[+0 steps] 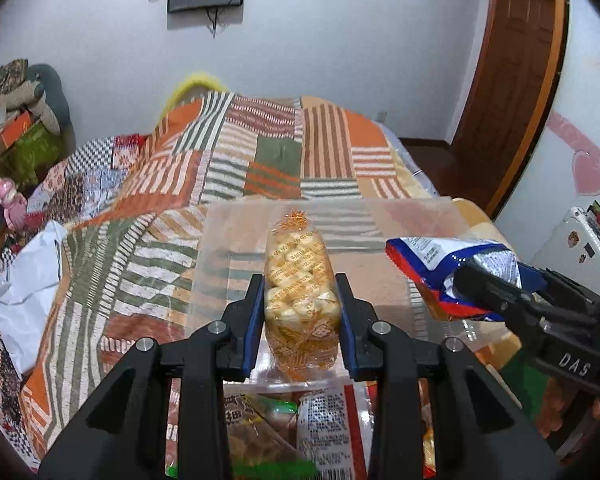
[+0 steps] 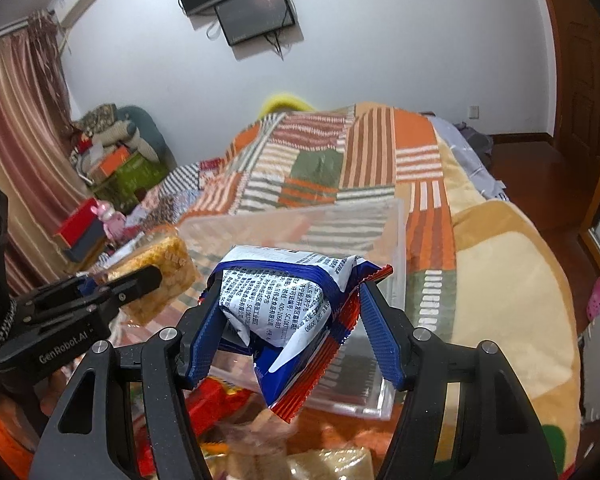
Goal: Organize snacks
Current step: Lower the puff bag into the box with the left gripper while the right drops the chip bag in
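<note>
My left gripper (image 1: 300, 296) is shut on a clear packet of yellow biscuits (image 1: 300, 280), held above the near edge of a clear plastic bin (image 1: 236, 216) on the bed. It also shows in the right wrist view (image 2: 156, 276) with the biscuit packet (image 2: 172, 268). My right gripper (image 2: 290, 292) is shut on a blue, white and red snack bag (image 2: 284, 304), held above the same bin (image 2: 396, 240). In the left wrist view the right gripper (image 1: 466, 276) holds the snack bag (image 1: 440, 260) at the right.
More snack packets (image 1: 300, 424) lie in a pile below the grippers. The bin stands on a patchwork striped bedspread (image 1: 220, 152). A white plastic bag (image 1: 24, 280) lies at the left. Boxes and clutter (image 2: 116, 168) stand by the wall. A wooden door (image 1: 512, 80) is at the right.
</note>
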`<state>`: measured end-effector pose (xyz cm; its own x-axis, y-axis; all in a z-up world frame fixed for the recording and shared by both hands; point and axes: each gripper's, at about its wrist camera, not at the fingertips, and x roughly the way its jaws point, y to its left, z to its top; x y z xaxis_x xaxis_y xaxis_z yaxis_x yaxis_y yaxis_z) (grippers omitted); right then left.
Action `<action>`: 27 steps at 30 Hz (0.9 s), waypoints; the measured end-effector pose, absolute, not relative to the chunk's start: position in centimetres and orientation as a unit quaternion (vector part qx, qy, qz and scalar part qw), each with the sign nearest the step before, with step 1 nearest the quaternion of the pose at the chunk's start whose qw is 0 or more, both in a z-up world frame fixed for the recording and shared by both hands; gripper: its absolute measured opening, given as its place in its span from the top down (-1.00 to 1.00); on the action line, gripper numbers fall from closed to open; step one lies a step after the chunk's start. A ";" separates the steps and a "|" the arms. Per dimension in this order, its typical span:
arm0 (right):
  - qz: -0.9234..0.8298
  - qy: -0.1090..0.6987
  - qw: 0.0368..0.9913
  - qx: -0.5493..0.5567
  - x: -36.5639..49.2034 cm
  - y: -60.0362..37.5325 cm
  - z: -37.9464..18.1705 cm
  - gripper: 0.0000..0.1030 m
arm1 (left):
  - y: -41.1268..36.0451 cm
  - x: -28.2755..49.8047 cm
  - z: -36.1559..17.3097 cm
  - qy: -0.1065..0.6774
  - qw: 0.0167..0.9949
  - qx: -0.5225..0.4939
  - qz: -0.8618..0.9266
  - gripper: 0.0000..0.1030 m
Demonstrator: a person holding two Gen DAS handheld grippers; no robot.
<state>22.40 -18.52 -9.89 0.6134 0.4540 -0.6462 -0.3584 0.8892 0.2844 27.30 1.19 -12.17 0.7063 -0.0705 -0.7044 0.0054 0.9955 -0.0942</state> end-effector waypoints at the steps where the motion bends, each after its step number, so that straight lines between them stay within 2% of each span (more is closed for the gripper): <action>1: 0.226 0.381 0.895 0.061 22.6 -18.4 -10.1 -0.21 | 1.3 27.7 -12.6 0.391 0.919 -0.047 -0.023 0.36; 9: 0.223 0.402 0.888 0.031 23.2 -17.7 -11.4 -0.23 | 1.1 28.7 -14.5 0.416 0.908 -0.037 -0.022 0.36; 21: 0.223 0.405 0.886 0.024 22.7 -17.4 -11.0 -0.46 | 1.5 27.3 -13.7 0.408 0.912 -0.040 -0.025 0.35; 24: 0.219 0.393 0.893 0.020 22.0 -17.6 -10.0 -0.51 | 1.7 26.3 -12.9 0.401 0.915 -0.041 -0.024 0.26; 27: 0.222 0.382 0.897 0.024 21.2 -18.0 -8.9 -0.54 | 2.1 25.0 -11.7 0.389 0.920 -0.044 -0.023 0.09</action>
